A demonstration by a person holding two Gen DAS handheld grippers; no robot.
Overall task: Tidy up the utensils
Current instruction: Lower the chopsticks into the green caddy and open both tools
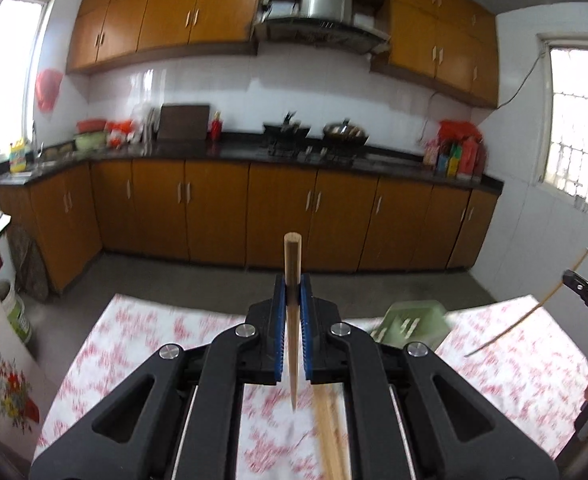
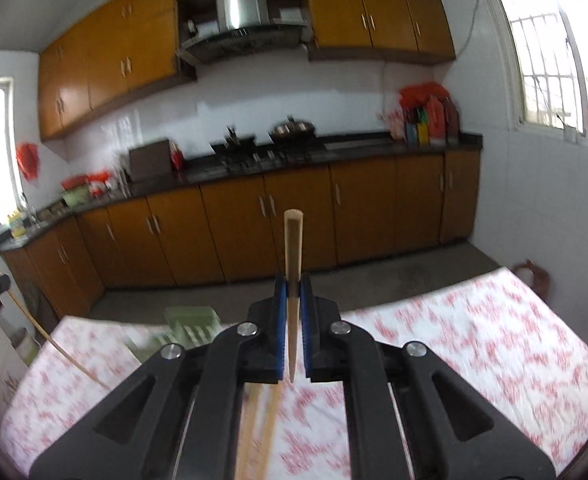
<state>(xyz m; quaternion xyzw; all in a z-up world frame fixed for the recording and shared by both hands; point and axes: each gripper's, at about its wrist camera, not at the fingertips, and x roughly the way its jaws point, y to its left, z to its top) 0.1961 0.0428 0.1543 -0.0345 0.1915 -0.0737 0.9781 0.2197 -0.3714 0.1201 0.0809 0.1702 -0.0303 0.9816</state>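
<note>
A chopstick (image 1: 292, 276) is being gripped tight by the left gripper (image 1: 292, 296), with the blue pads (image 1: 279, 300) pressed on both its sides. It is being held up off the table (image 1: 133, 344), thick end on top and thin tip pointing down. That way it can likely be dropped tip-first into the green holder (image 1: 410, 326), which is standing on the table just to the right. More sticks (image 1: 332, 432) are lying on the cloth below, blurred.

A second chopstick (image 2: 292, 264) is being squeezed the same way by the right gripper (image 2: 292, 296). In the right view the holder (image 2: 191, 324) is seen to the left, between the two grippers. Both sticks are being held near it, probably so they can be put away together.
</note>
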